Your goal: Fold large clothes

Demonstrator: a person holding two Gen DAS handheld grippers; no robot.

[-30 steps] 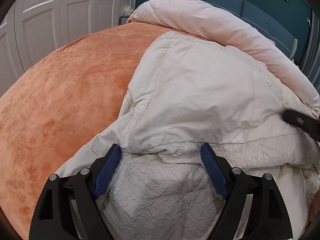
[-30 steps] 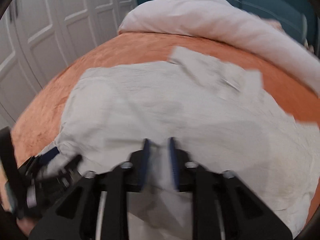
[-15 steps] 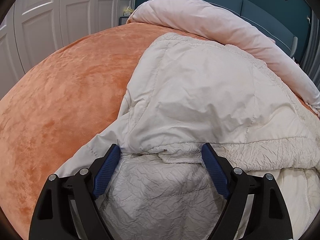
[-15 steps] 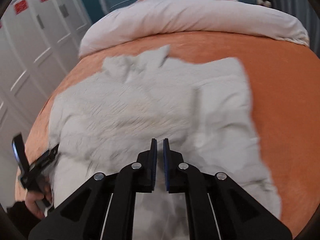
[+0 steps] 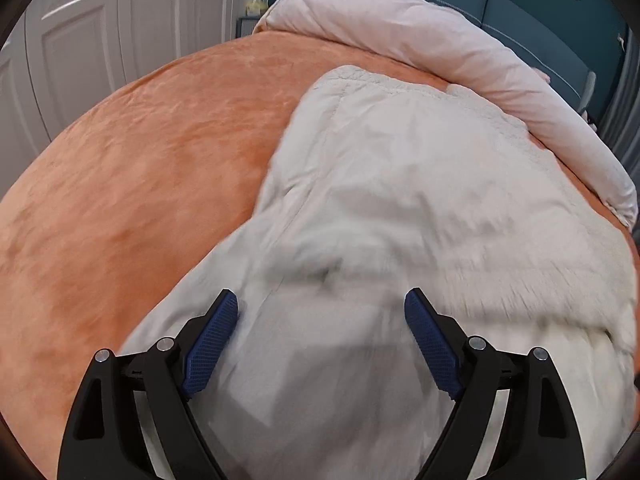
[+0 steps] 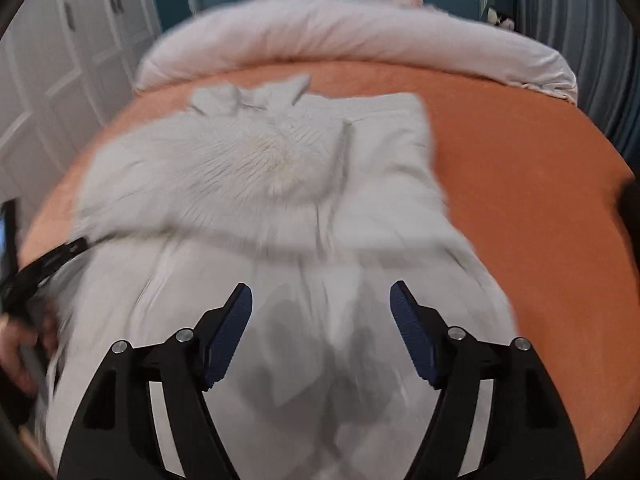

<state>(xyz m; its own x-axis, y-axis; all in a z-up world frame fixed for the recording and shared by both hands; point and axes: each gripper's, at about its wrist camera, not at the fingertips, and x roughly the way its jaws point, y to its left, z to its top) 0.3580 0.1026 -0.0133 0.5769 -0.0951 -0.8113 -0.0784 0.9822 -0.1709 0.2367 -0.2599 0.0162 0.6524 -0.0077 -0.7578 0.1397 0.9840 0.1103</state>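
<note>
Now mid-fold: pale quilted garment (image 5: 400,200) lies spread on orange bed (image 5: 120,200), stretching ahead of both sets of jaws and beneath them. Left gripper (image 5: 320,344) jaws released wide, cloth below, nothing pinched. Right gripper (image 6: 320,336) jaws opening, blurred fabric between them, pads not pressing it. Judgement: one fold just laid; next move calls for fresh grasp on edge or sleeve. Rolled pink duvet (image 6: 360,36) beyond garment. Red labels on wardrobe doors (image 6: 80,40), too blurred to read; no brand visible.
</note>
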